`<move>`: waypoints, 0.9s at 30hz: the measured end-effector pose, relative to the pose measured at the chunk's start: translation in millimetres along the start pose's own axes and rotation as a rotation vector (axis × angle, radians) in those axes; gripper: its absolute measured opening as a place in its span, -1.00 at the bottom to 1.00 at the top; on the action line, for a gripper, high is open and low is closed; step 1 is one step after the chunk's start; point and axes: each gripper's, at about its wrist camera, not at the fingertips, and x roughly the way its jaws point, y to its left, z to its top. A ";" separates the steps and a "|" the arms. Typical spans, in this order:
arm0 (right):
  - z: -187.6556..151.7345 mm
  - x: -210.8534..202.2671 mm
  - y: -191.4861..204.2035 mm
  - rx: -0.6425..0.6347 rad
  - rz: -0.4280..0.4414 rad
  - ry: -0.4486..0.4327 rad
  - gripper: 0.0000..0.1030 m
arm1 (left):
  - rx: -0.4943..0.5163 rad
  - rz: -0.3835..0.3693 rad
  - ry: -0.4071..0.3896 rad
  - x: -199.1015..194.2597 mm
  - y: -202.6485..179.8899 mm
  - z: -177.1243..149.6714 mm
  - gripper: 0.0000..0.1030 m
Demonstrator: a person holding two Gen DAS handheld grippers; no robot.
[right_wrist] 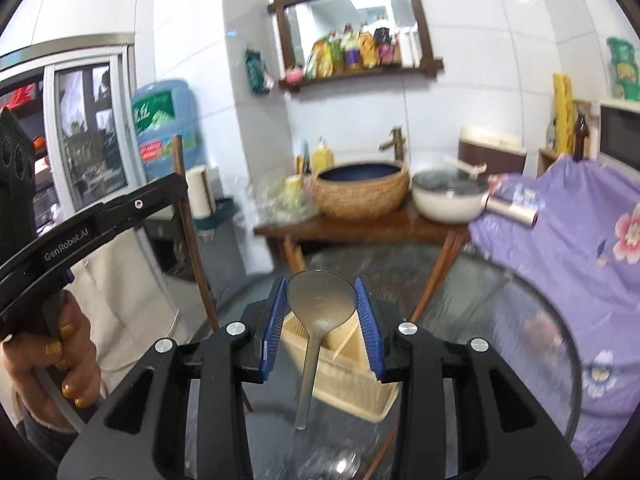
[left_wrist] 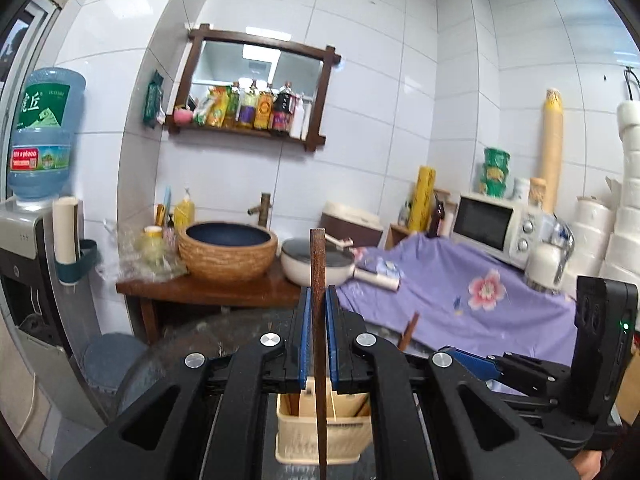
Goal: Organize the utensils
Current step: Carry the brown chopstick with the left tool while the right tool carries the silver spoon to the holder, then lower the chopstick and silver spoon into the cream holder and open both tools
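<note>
Midway, we judge: above the cream slotted plastic basket [left_wrist: 320,436] our left tool [left_wrist: 319,316] clenches a dark wooden chopstick [left_wrist: 318,264], our right tool [right_wrist: 321,308] grips a metal spoon [right_wrist: 320,304]; neither is in yet

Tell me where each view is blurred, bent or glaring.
Left wrist view: mostly sharp; fisheye bends the wall tiles; the left gripper holds a chopstick crisply. Right wrist view: motion blur smears the basket and glass table; the spoon in the right gripper stays clearer.

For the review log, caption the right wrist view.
Right gripper grips a metal spoon by its bowl above the beige utensil basket.
</note>
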 end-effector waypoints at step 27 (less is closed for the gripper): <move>-46.7 96.7 -30.4 -0.083 -0.184 0.037 -0.30 | -0.054 0.109 0.021 101.5 6.1 -55.0 -0.86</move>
